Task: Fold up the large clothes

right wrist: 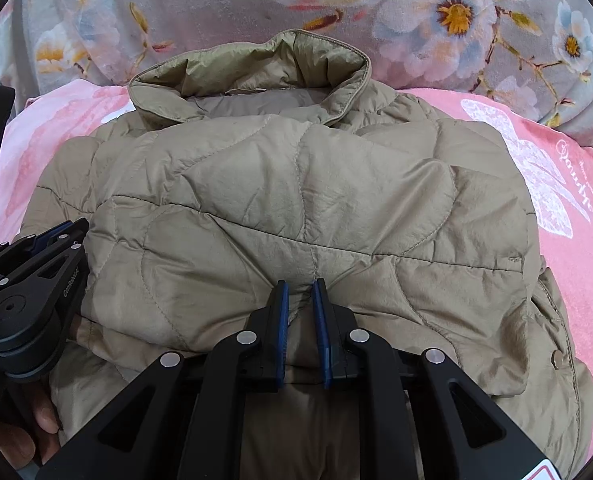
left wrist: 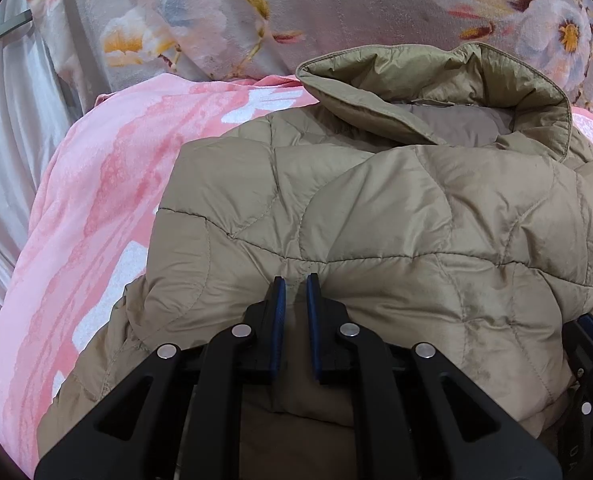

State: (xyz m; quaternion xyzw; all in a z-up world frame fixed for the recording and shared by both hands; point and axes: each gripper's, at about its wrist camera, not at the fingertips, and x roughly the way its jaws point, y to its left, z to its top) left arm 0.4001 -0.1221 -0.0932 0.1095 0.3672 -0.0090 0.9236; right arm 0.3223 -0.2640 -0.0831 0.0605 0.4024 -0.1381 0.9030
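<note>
A beige quilted puffer jacket [left wrist: 376,216] lies folded on a pink blanket [left wrist: 88,208], its collar [left wrist: 428,84] at the far end. My left gripper [left wrist: 295,282] is shut on a pinch of the jacket's near folded edge. My right gripper [right wrist: 300,288] is shut on the same edge of the jacket [right wrist: 296,200], to the right of the left one. The left gripper also shows at the left edge of the right wrist view [right wrist: 52,240]. The right gripper's fingers [left wrist: 588,336] show at the right edge of the left wrist view.
The pink blanket [right wrist: 568,240] has white butterfly prints. Behind it lies a grey floral fabric [right wrist: 416,20]. A pale grey curtain [left wrist: 12,128] hangs at the far left. A bare hand [right wrist: 24,424] holds the left gripper's handle.
</note>
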